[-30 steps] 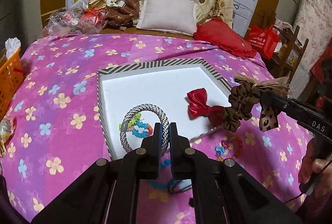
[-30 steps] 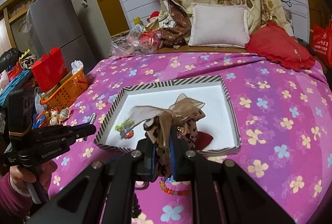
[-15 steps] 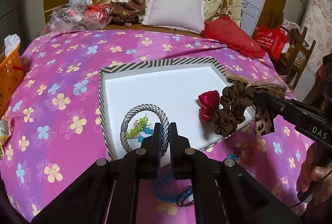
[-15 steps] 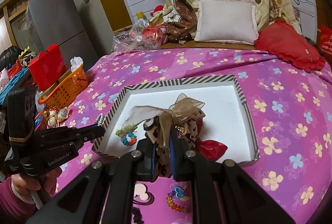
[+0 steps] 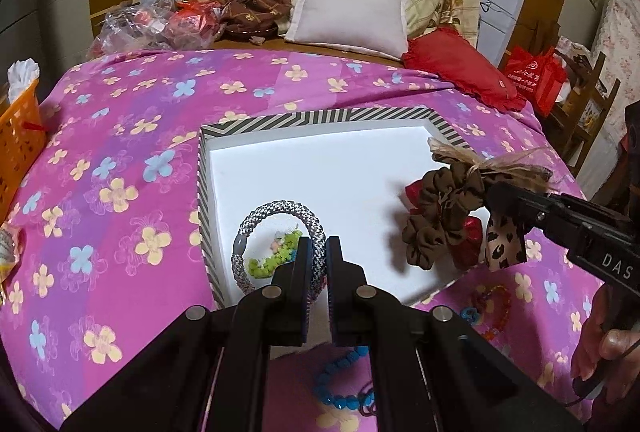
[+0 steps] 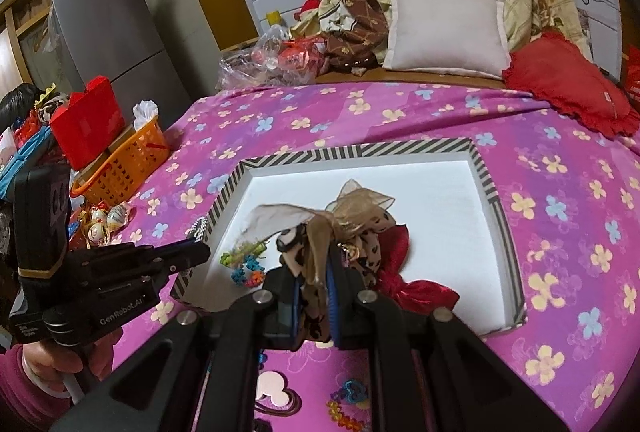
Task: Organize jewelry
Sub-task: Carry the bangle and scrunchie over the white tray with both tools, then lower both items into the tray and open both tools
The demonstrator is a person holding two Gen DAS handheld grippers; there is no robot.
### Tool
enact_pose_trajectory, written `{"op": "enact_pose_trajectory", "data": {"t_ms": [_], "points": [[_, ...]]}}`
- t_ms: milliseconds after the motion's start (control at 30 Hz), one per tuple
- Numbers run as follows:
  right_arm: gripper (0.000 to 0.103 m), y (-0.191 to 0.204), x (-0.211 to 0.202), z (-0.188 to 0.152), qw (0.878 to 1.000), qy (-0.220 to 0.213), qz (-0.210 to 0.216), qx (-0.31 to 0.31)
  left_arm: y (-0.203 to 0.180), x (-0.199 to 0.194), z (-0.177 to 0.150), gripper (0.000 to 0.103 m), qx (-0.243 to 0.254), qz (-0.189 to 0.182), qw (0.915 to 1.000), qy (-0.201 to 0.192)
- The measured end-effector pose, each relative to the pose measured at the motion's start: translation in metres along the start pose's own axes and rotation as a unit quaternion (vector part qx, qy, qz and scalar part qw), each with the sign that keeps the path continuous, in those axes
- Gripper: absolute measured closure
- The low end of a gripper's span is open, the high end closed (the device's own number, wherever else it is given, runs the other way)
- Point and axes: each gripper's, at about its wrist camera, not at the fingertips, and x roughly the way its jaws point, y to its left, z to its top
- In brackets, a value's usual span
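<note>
Woven bangle and brown scrunchie now over the striped tray.
My left gripper pinches the ring; my right gripper clamps ruffled fabric, moved inward above the red satin bow.

White letters "DAS" stood on the black body of the right gripper, and "GenRobot.AI" stood in white on the black left gripper.

red bow mostly hidden behind brown scrunchie, blue bead bracelet partly hidden under left gripper
</note>
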Motion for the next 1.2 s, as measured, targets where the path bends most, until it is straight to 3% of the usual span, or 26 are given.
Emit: {"op": "enact_pose_trajectory", "data": {"t_ms": [400, 867, 967, 1100, 1200], "points": [[0.092, -0.004, 0.03, 0.0, 1.0, 0.019, 0.007, 0.006, 0.007, 0.021, 0.002, 0.102, -0.015, 0.009, 0.9998, 0.012], [0.091, -0.032, 0.067, -0.017, 0.998, 0.058, -0.028, 0.026, 0.005, 0.047, -0.009, 0.102, -0.014, 0.025, 0.999, 0.035], [0.081, -0.03, 0.07, -0.02, 0.997, 0.066, -0.043, 0.017, 0.005, 0.05, -0.011, 0.102, -0.013, 0.033, 0.9987, 0.036], [0.049, -0.026, 0.064, -0.022, 0.997, 0.06, -0.052, 0.007, 0.006, 0.052, -0.013, 0.102, -0.017, 0.045, 0.9981, 0.038], [0.047, -0.025, 0.058, -0.022, 0.997, 0.054, -0.054, 0.006, 0.01, 0.054, -0.013, 0.097, -0.026, 0.051, 0.9974, 0.044]]}}
